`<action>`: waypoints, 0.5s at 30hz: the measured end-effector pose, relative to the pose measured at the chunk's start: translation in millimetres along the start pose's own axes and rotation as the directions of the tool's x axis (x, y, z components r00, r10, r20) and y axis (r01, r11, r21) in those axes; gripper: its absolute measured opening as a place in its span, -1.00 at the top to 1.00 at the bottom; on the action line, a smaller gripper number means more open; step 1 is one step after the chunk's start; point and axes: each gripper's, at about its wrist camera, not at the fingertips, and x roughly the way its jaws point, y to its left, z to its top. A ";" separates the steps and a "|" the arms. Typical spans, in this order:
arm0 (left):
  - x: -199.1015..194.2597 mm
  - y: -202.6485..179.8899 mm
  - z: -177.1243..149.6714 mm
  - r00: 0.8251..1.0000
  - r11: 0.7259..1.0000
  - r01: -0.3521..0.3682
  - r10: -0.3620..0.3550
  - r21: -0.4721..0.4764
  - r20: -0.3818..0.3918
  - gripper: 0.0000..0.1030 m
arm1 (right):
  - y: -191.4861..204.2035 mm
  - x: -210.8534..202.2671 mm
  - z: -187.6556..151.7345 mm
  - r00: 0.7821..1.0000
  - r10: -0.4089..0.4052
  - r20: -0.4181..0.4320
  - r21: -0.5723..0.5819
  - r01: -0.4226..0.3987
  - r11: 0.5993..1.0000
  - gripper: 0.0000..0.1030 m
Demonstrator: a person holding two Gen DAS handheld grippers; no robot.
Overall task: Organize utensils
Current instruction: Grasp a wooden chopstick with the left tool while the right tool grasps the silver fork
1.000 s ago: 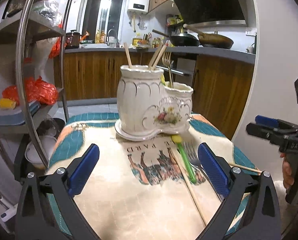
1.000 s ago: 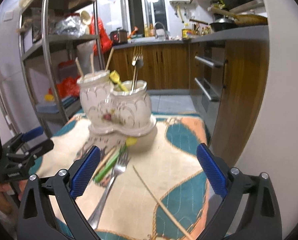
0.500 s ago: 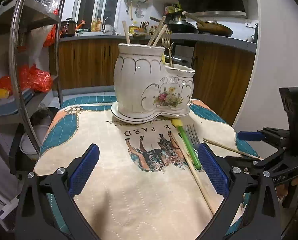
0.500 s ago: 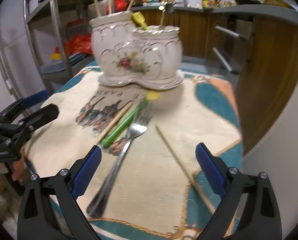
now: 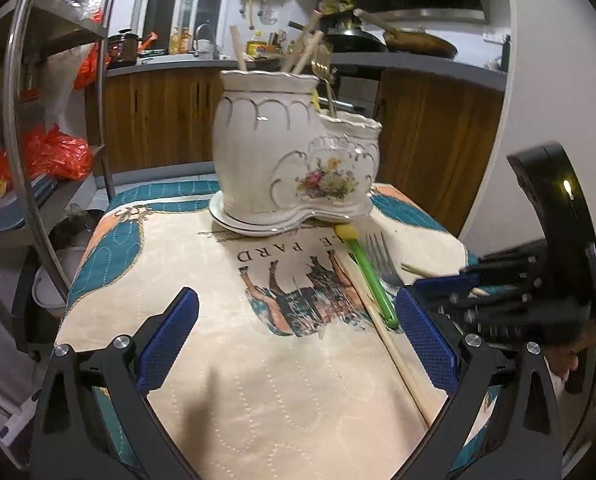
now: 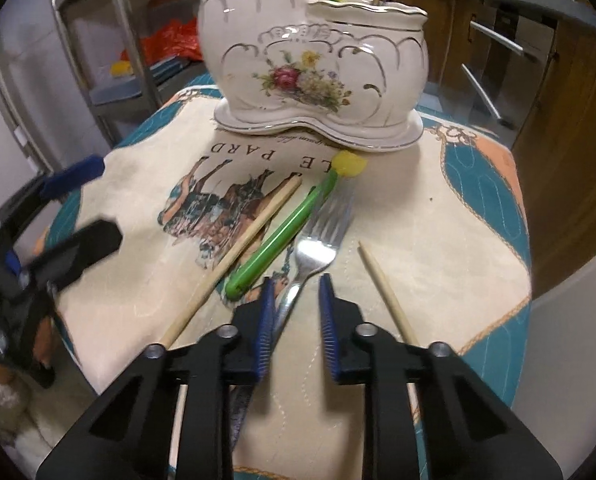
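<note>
A white flowered ceramic holder [image 5: 290,160] [image 6: 317,64] stands at the far side of the table with chopsticks and a gold fork in it. In front of it lie a steel fork [image 6: 321,240] [image 5: 377,256], a green utensil with a yellow end [image 6: 286,232], and two wooden chopsticks [image 6: 234,256] [image 6: 381,284]. My right gripper [image 6: 296,280] is low over the fork's handle. Its jaws are closing, with the handle between them beside the left pad and a gap still showing. My left gripper [image 5: 296,300] hovers open above bare cloth, holding nothing.
A metal shelf rack [image 5: 22,128] with red bags stands left of the table. Wooden kitchen cabinets [image 5: 429,152] run behind. The patterned cloth [image 5: 258,380] covers the small table, whose edges drop off close on the right and near sides.
My right gripper has dropped and tipped down toward the fork, and its jaws have narrowed from wide to close together around the handle. The left gripper has barely moved.
</note>
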 end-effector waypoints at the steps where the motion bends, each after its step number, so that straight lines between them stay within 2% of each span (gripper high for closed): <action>1: 2.0 -2.1 -0.4 1.000 1.000 0.005 -0.005 0.008 -0.014 -0.89 | -4.2 0.4 0.1 1.000 0.014 0.003 0.013 -0.014 1.000 0.73; 7: 14.8 -17.2 0.5 0.991 0.998 0.050 -0.047 0.025 -0.124 -0.83 | -18.0 -4.0 -5.7 0.996 0.075 0.041 0.064 -0.078 0.995 0.88; 8: 16.8 -24.2 0.4 0.987 0.997 0.061 -0.053 0.046 -0.150 -0.76 | -19.8 -6.0 -6.6 0.995 0.082 0.053 0.070 -0.086 0.994 0.88; 12: 22.7 -41.1 -4.8 0.969 0.992 0.103 -0.083 0.078 -0.231 -0.21 | -27.8 -16.6 -11.8 0.989 0.107 0.101 0.099 -0.117 0.988 0.88; 15: 30.8 -50.8 -8.4 0.953 0.988 0.122 -0.091 0.090 -0.290 0.04 | -28.9 -22.7 -15.3 0.986 0.107 0.126 0.097 -0.119 0.988 0.88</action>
